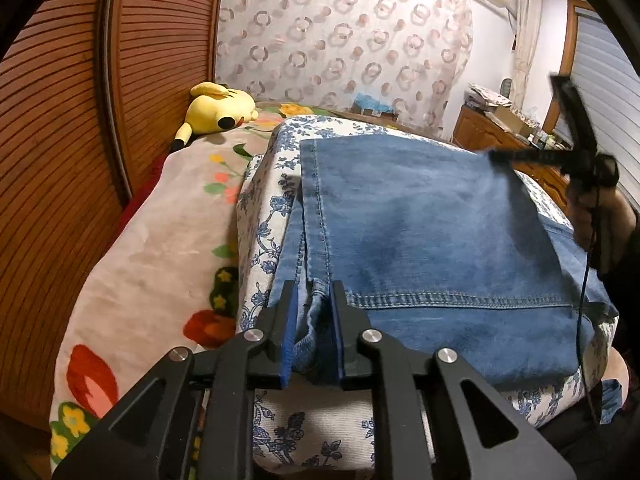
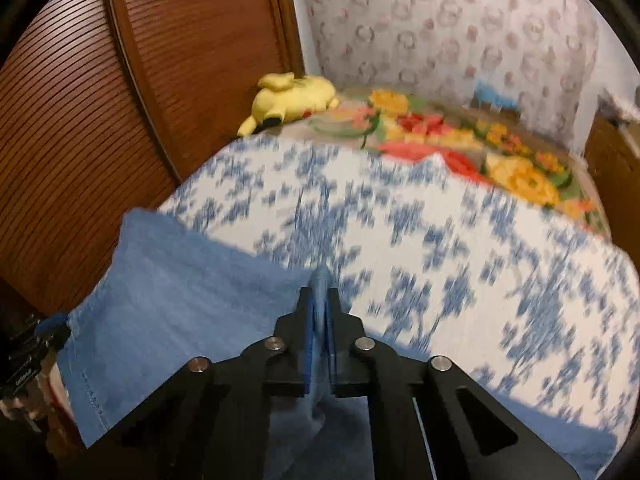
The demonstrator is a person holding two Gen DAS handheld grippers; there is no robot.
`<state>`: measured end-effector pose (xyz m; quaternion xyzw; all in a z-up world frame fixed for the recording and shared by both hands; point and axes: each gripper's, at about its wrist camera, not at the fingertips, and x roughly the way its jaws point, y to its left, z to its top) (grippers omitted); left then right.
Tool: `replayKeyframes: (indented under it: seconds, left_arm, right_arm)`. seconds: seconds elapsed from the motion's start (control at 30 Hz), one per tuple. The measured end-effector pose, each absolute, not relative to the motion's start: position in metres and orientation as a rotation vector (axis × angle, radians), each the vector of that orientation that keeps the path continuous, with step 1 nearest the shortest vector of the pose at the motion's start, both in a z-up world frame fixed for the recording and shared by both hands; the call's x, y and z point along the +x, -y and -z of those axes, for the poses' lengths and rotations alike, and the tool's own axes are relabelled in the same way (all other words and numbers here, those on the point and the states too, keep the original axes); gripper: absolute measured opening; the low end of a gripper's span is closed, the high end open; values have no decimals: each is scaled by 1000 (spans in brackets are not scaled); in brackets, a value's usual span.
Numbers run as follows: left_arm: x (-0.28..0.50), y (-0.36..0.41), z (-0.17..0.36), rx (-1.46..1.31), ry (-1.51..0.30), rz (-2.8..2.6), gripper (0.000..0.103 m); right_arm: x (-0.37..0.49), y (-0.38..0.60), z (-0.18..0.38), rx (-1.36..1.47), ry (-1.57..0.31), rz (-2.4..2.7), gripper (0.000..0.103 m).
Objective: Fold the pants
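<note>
The left gripper (image 1: 311, 312) has its two fingers (image 1: 285, 320) set a little apart, with a bunched edge of the jeans (image 1: 420, 232) caught between the blue pads, the denim filling the gap. From that pinch the cloth spreads away as a flat folded panel, hemmed along its far and left edges, with a double-stitched seam running across just past the fingertips. A lower layer of denim shows along the left side beneath the top one.

The right gripper (image 2: 319, 312) is nearly closed, its fingers (image 2: 304, 320) clamped on a thin ridge of jeans (image 2: 180, 300) that stands up between the pads. In the right wrist view the denim stretches off to the left as a taut sheet, lifted above the quilt (image 2: 440, 260), and more of it hangs below the gripper. In the left wrist view the right gripper (image 1: 496, 156) meets the far right corner of the panel, blurred.

The jeans lie over a white quilt (image 1: 272, 208) with blue flowers, which rests on a blanket (image 1: 160, 240) printed with bright flowers. A yellow plush (image 1: 218, 110) lies at the far end of the blanket beside a slatted wooden door (image 1: 60, 140). A patterned curtain (image 1: 340, 40) hangs behind.
</note>
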<state>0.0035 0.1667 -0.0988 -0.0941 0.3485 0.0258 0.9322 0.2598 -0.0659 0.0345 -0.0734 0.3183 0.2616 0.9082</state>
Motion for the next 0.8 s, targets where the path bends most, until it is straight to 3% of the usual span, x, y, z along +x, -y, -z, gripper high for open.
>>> replayKeyframes:
  seconds: [0.13, 0.2, 0.3, 0.37, 0.43, 0.53, 0.8]
  left_arm:
    - [4, -168, 98, -195, -714, -53, 17]
    - [5, -169, 98, -199, -712, -47, 20]
    - [4, -167, 96, -202, -708, -35, 31]
    - [2, -165, 92, -200, -696, -27, 47]
    - [1, -161, 88, -198, -688, -13, 47]
    - [0, -156, 81, -185, -670, -14, 65]
    - [1, -131, 60, -141, -619, 25, 65]
  right_arm:
    - [263, 77, -49, -116, -595, -397, 4]
    - [264, 82, -50, -114, -573, -363, 15]
    - [266, 89, -43, -90, -635, -425, 19]
    - [260, 91, -37, -117, -657, -449, 20]
    - [256, 95, -34, -140, -667, -470, 30]
    - [243, 106, -31, -120, -695, -510, 35]
    - [223, 106, 2, -86, -809, -620, 35]
